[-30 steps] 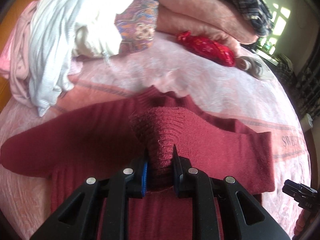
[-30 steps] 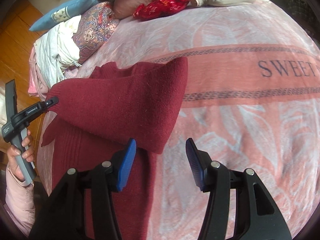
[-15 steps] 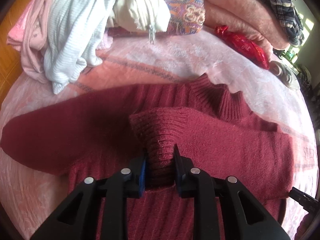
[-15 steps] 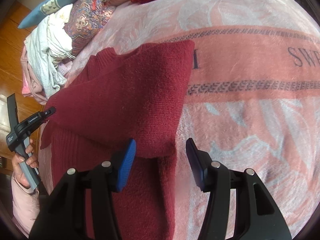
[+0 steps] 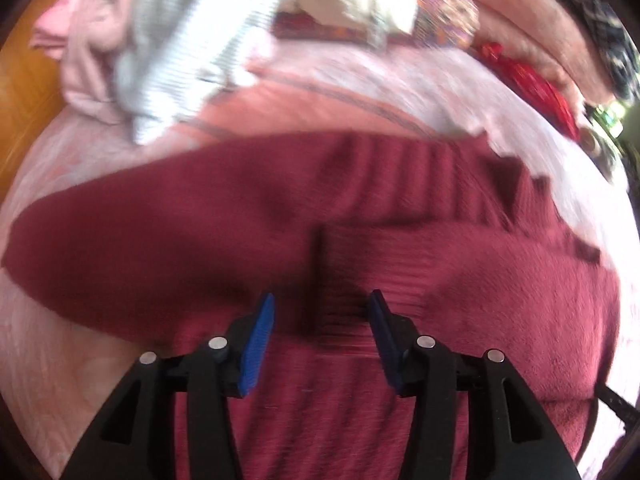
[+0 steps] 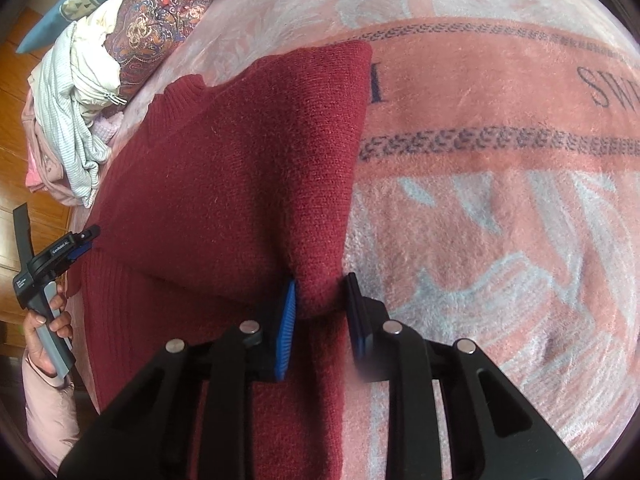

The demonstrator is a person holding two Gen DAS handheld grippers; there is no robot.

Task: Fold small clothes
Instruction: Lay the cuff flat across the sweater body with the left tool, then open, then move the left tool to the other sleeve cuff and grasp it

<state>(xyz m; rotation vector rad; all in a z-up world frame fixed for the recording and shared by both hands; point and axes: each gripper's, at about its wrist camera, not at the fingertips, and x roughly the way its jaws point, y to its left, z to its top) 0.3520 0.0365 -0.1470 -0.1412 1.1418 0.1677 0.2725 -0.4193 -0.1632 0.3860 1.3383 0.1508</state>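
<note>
A dark red knitted sweater (image 5: 480,280) lies on the pink bed blanket (image 6: 500,220), one sleeve folded across its body. In the blurred left wrist view, my left gripper (image 5: 320,320) hangs over the ribbed sleeve cuff (image 5: 344,276). Its jaws are opening, with the cuff lying loose between them and the pads off it. In the right wrist view, my right gripper (image 6: 320,300) is closing on the sweater's (image 6: 240,160) right folded edge, and the fabric bunches between the pads. At the far left of that view a hand (image 6: 44,332) holds the left gripper (image 6: 90,238).
A heap of white and pale pink clothes (image 5: 168,40) sits at the head of the bed beside a patterned pillow (image 6: 156,20). A shiny red cushion (image 5: 528,80) and folded pink blankets lie further back. Wooden floor (image 6: 12,80) borders the bed's left edge.
My left gripper has let go of the sleeve cuff, which now lies on the sweater's body. My right gripper has sunk and closed on the sweater's right edge.
</note>
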